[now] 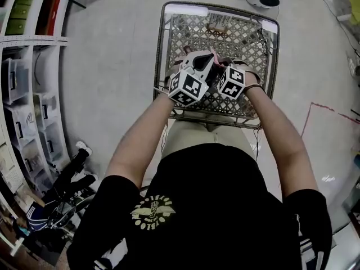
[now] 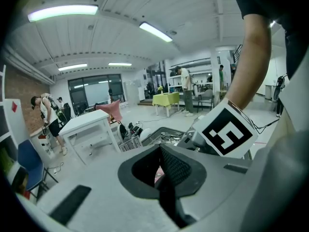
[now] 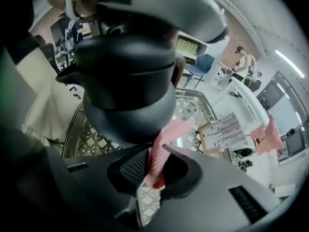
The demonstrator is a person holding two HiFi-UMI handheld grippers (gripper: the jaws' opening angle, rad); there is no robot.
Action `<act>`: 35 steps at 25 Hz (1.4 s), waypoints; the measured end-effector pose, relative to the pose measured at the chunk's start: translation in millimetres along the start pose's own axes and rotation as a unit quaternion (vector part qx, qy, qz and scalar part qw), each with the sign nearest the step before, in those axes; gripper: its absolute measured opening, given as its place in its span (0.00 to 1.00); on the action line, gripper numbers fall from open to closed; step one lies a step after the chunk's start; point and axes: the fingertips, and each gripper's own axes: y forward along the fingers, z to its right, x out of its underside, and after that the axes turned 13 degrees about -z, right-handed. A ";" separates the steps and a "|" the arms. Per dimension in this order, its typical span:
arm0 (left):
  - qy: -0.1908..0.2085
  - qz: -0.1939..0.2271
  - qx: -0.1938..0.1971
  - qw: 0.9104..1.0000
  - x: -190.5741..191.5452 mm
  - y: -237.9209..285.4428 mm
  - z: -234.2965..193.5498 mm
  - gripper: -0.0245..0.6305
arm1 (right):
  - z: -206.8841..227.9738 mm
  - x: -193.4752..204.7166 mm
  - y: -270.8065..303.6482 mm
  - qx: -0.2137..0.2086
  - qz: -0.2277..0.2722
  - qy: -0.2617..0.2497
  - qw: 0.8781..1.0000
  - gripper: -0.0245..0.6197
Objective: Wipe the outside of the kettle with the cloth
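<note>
Right gripper view: the pink cloth is clamped between the jaws of the right gripper and pressed against the lower side of the dark kettle. The kettle is seen above the wire cart, towards its near edge. The jaws of the left gripper are seen closed together.

kettle: dark grey | cloth: pink, at kettle's 6 o'clock | marker cube: black-and-white squares | basket: grey lattice | shirt: black, pale yellow emblem
</note>
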 end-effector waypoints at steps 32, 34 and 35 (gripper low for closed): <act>0.020 -0.055 -0.037 0.998 12.3 5.3 -4.0 0.05 | -96.9 -7.1 8.8 -0.112 0.122 0.158 0.973 0.11; 0.021 -0.050 -0.036 0.998 11.1 3.8 -4.0 0.05 | -77.1 4.8 10.7 -0.095 0.113 0.166 0.975 0.11; 0.021 -0.051 -0.036 0.998 11.2 3.7 -3.3 0.05 | -67.7 8.6 11.3 -0.088 0.111 0.166 0.976 0.11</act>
